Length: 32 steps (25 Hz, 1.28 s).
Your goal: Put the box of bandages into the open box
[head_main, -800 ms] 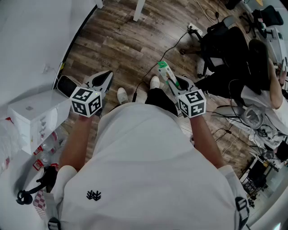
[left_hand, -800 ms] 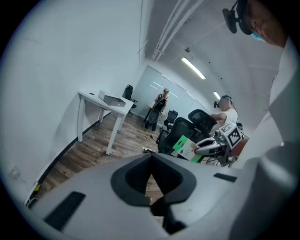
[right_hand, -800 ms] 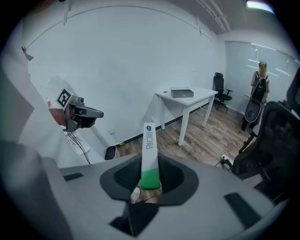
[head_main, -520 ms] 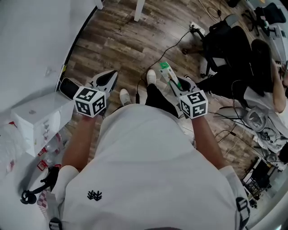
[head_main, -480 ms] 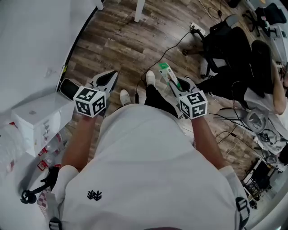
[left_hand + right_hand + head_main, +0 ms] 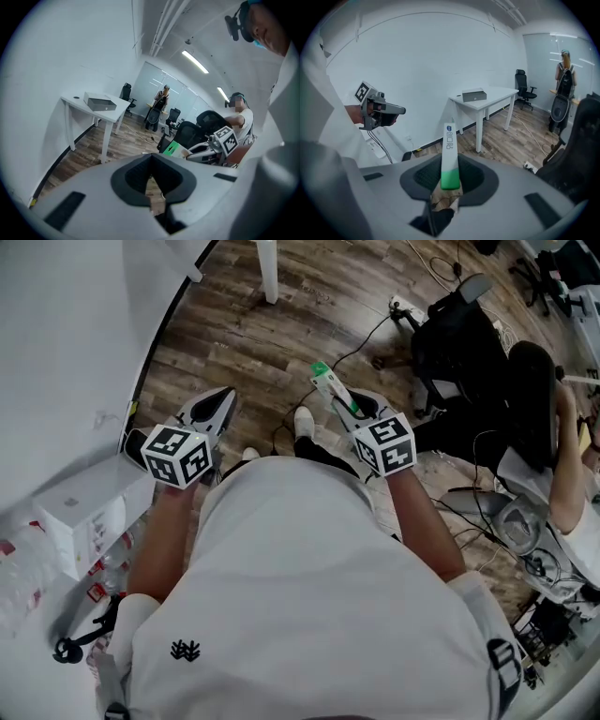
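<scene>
The box of bandages point(image 6: 330, 387), slim and white with a green end, sticks out forward over the wooden floor. My right gripper point(image 6: 352, 413) is shut on it. In the right gripper view the box point(image 6: 449, 150) stands upright between the pads of the right gripper point(image 6: 449, 180). My left gripper point(image 6: 217, 407) hovers at the left with its jaws together and nothing in them; the left gripper view shows this gripper point(image 6: 151, 164) shut too. A white box point(image 6: 80, 507) sits on the white table at the far left; I cannot tell whether it is open.
Plastic bottles and wrappers point(image 6: 28, 568) lie on the white table point(image 6: 56, 352). Cables point(image 6: 375, 329) cross the floor. A black office chair point(image 6: 459, 334) and a seated person point(image 6: 544, 409) are at the right. A grey box point(image 6: 474, 95) rests on a far white table.
Both grippers have drifted a little up and to the left in the head view. The right one still holds the box of bandages. The left stays shut.
</scene>
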Tool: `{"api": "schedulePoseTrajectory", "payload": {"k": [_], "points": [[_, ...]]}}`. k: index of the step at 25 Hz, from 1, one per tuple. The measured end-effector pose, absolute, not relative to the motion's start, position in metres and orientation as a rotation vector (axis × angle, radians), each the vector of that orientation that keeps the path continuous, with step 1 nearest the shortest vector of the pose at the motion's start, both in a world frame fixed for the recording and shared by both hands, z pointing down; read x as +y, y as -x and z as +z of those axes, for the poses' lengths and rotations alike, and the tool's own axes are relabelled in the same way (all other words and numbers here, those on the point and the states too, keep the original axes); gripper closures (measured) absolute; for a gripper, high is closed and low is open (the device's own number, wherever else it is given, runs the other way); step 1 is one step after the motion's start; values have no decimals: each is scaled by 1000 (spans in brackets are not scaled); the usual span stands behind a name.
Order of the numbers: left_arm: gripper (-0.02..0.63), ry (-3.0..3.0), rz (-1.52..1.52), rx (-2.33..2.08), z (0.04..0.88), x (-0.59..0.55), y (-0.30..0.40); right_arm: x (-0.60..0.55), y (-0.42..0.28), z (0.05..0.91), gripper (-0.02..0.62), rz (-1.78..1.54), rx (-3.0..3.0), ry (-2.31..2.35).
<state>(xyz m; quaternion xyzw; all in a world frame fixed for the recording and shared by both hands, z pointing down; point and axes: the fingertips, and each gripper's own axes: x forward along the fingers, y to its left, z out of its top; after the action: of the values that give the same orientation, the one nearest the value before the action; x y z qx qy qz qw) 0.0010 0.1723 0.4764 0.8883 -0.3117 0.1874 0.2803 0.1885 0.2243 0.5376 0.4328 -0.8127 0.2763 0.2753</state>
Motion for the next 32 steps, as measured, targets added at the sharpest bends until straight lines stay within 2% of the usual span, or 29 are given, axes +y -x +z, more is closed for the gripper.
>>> {"api": "schedulePoseTrajectory", "payload": {"k": [5,13,20,32], "points": [[601,-2376,490,-864,469,140,-38,181,-211,536,503,727,-2237,-1106],[602,-2343,435,-890,471,88,-44,106,-206,530,503,707,-2273,-1060],[601,-2377,384,-842,466,21,-17,36,-180,517,502,659,-2240,-1093],[602,-2437,395,-722,456,-75,71,-77,-117,501,502,666,-2135,-1204]]}}
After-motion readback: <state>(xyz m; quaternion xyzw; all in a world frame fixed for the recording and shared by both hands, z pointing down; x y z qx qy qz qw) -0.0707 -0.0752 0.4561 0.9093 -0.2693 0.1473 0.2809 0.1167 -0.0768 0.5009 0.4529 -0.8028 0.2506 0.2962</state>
